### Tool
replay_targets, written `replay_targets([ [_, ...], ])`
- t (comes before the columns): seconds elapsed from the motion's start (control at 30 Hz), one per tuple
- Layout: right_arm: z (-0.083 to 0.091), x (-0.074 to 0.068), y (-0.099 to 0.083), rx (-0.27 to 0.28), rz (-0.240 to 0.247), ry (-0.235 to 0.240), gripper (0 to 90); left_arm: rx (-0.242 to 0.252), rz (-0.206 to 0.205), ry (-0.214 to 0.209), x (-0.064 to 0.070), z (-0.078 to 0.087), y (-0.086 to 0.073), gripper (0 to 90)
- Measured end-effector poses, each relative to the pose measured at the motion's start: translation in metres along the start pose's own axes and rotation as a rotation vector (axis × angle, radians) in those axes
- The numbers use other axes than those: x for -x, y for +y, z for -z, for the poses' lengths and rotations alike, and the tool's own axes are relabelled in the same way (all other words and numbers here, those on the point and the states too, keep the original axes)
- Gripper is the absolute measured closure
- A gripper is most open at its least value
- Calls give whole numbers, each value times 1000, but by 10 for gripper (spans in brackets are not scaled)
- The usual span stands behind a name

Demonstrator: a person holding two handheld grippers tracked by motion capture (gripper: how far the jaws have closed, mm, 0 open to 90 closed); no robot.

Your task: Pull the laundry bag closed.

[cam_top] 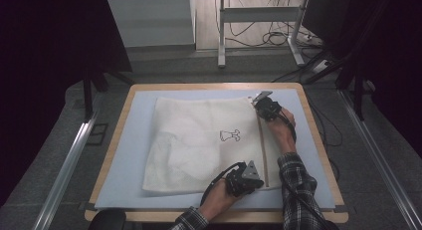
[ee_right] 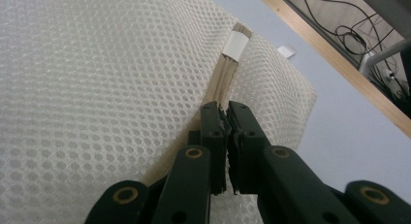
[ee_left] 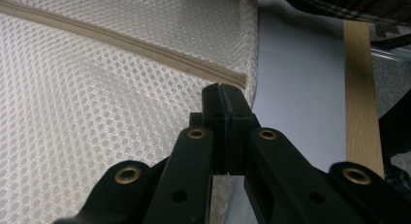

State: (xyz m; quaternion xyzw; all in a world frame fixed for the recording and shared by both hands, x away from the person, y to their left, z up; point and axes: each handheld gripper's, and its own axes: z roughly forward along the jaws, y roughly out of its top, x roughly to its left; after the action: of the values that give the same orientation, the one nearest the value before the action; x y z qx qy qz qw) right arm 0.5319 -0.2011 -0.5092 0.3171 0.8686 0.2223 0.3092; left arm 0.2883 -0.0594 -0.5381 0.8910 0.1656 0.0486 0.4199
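Note:
A white mesh laundry bag (cam_top: 199, 135) with a small black print lies flat on a light blue mat (cam_top: 133, 140). Its beige zipper (cam_top: 263, 145) runs along the bag's right side. My left gripper (cam_top: 260, 182) is at the near end of the zipper, shut on the bag's edge (ee_left: 145, 88), tips (ee_left: 224, 88) just below the zipper's end (ee_left: 237, 78). My right gripper (cam_top: 259, 107) is at the far end, shut (ee_right: 224, 108) on the zipper (ee_right: 224, 71), a little short of its white end tab (ee_right: 237, 42).
The mat covers a wooden table (cam_top: 111, 151) whose rim shows all round. A plaid-sleeved forearm (cam_top: 293, 175) lies along the bag's right side. Beyond the table are desk legs and floor cables (cam_top: 271, 36). Metal rails (cam_top: 67, 163) flank the table.

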Motion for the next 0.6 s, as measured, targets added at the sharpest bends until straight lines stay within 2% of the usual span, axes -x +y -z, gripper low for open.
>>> replay_targets([
  [0.6, -14, 7, 8, -7, -9, 9, 848, -2, -12, 9, 1, 0, 0, 898],
])
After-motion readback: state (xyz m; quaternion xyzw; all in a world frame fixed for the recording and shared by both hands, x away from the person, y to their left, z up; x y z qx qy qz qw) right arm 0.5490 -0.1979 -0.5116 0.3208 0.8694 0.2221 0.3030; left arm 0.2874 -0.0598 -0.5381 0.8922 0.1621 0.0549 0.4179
